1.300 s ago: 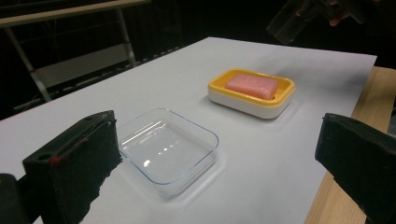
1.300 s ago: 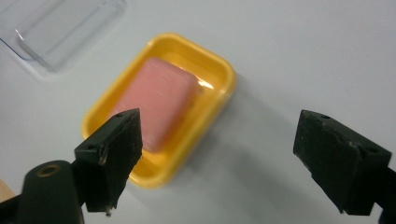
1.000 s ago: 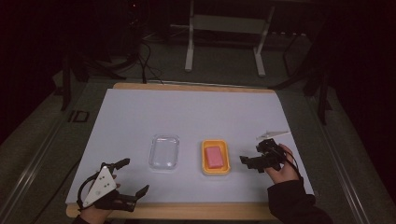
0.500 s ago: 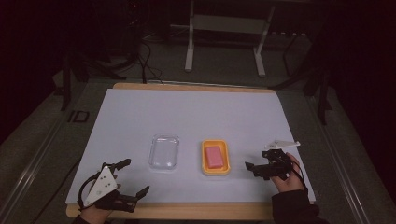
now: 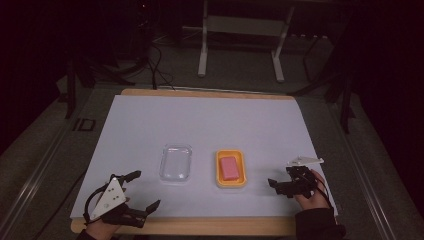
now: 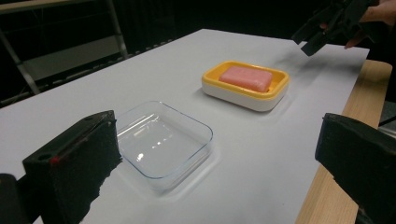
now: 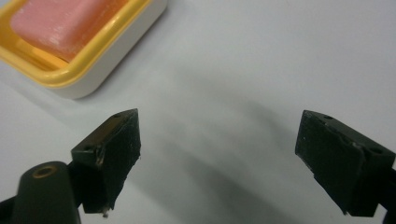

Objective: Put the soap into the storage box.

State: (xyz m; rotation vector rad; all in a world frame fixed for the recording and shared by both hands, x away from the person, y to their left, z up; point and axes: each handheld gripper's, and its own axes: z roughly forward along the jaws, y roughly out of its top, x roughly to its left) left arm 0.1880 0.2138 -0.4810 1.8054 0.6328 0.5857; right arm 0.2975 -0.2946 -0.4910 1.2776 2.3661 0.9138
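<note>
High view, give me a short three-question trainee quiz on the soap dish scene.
1. True or false: the pink soap bar lies in the clear plastic tray.
2. Which gripper is nearer the yellow-rimmed white soap dish: A left, B right?
3. Fill in: the right gripper has its fingers ____.

Key: 1 false, the bar lies in the soap dish; 2 B; 3 open, nothing between them.

One marking was found: a dark label (image 5: pixel 86 124) on the grey surface just off the table's (image 5: pixel 210 120) far left corner, in the high view. Its characters appeared to read "ID", though not with certainty. No brand, number or sign could be read on anything standing on the table.
</note>
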